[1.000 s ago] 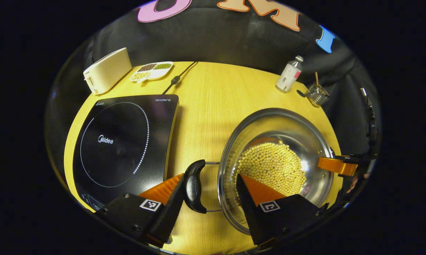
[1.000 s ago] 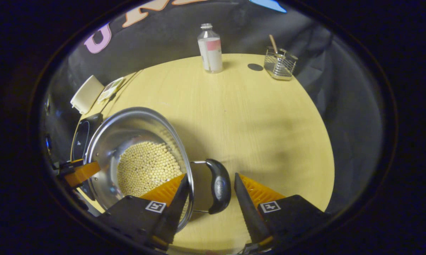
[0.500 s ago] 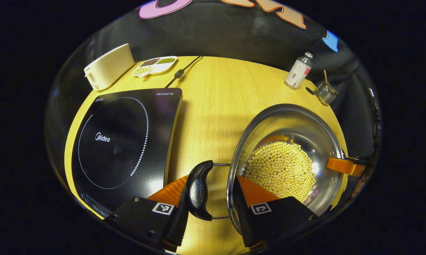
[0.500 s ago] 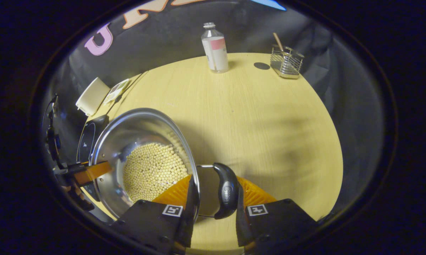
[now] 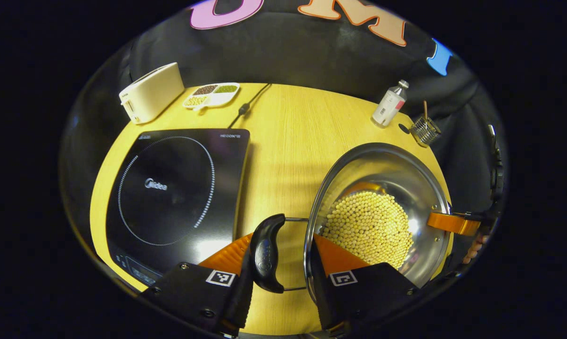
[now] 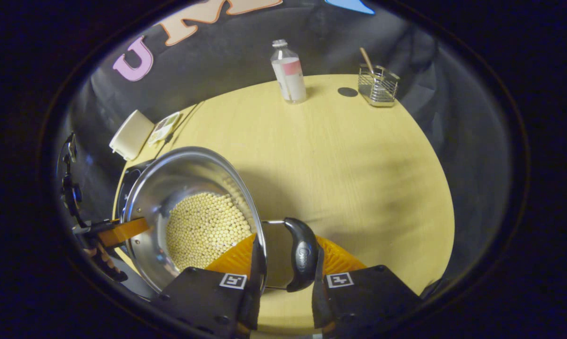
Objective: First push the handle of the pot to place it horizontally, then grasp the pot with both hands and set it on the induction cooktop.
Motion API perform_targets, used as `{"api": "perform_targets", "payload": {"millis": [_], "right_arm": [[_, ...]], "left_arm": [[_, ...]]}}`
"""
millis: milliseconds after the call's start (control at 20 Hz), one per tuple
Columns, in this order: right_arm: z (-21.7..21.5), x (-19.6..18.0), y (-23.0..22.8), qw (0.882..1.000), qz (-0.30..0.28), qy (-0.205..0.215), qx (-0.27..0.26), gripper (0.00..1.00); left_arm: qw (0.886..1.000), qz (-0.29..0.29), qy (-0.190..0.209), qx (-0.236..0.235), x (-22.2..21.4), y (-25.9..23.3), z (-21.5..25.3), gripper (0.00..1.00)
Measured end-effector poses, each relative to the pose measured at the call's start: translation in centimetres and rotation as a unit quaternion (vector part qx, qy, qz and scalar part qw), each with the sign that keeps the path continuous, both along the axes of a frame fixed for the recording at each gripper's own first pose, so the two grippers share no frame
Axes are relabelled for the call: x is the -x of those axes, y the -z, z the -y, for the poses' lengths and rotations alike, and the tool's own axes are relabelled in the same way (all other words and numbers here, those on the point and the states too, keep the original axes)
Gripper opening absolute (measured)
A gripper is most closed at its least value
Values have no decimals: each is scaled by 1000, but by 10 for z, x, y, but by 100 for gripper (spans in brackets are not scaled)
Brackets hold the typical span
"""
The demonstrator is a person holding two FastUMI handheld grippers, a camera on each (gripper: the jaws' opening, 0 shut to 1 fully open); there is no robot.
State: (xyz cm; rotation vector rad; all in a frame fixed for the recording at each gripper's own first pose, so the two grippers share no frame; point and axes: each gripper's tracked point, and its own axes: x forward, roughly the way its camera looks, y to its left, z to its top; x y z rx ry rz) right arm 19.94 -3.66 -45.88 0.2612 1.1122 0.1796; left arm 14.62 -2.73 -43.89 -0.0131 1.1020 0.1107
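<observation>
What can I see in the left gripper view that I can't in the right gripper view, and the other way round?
Left gripper view: the cooktop's whole top with its dotted ring, and the left handle up close. Right gripper view: the right handle up close. Both: the pot of yellow beans, bottle, wire basket, toaster.

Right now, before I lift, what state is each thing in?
Pot: on the table, off the cooktop, holding yellow beans.
Left claw: shut on the pot's left handle.
Right claw: shut on the pot's right handle.
Induction cooktop: bare.
Bottle: upright, capped.
</observation>
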Motion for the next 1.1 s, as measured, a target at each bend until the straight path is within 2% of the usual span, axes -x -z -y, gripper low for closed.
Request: {"api": "perform_targets", "payload": {"millis": [50,100,150,300,350,400,450,500,600,650,700,750,800,850,900,950,1000,1100], "right_arm": [[-7,0,-4,1000,3,-1,-5,41],[-15,-1,-9,1000,6,-2,-11,46],[-24,-1,-13,1000,9,-3,-17,41],[-53,-3,-25,1000,11,-2,-25,41],[-64,-2,-29,1000,13,-2,-23,41],[-76,-3,-32,1000,15,-2,-21,46],[-88,-1,-33,1000,15,-1,-18,46],[-102,-2,-35,1000,15,1,-15,41],[-138,-2,-40,1000,16,3,-2,41],[-154,1,-40,1000,12,5,3,46],[-170,1,-40,1000,10,8,5,41],[-186,1,-40,1000,10,12,7,46],[-200,0,-40,1000,8,15,12,46],[-215,1,-38,1000,3,18,16,41],[-228,1,-39,1000,-2,23,21,41],[-241,-2,-42,999,1,23,27,46],[-252,-5,-44,999,3,20,33,41],[-271,-6,-46,999,-2,25,37,41]], "left_arm": [[1000,2,1,-5,0,-8,-5,60],[1000,6,1,-10,0,-16,-12,58],[1000,9,1,-14,-1,-24,-19,58],[1000,21,8,-22,-3,-42,-47,58],[999,23,11,-21,-4,-46,-58,58],[999,26,12,-18,-5,-48,-70,58],[999,27,12,-15,-6,-50,-83,58],[999,27,12,-11,-6,-50,-99,58],[1000,21,13,-2,-6,-48,-132,58],[1000,18,15,3,-5,-48,-149,58],[1000,20,18,8,-8,-49,-165,58],[1000,19,23,10,-10,-48,-181,58],[999,19,28,11,-13,-46,-197,58],[999,18,31,12,-16,-43,-213,58],[999,14,33,14,-18,-40,-227,58],[999,9,33,18,-18,-40,-239,59],[999,16,35,22,-23,-42,-249,58],[998,26,47,19,-31,-44,-266,58]]}}
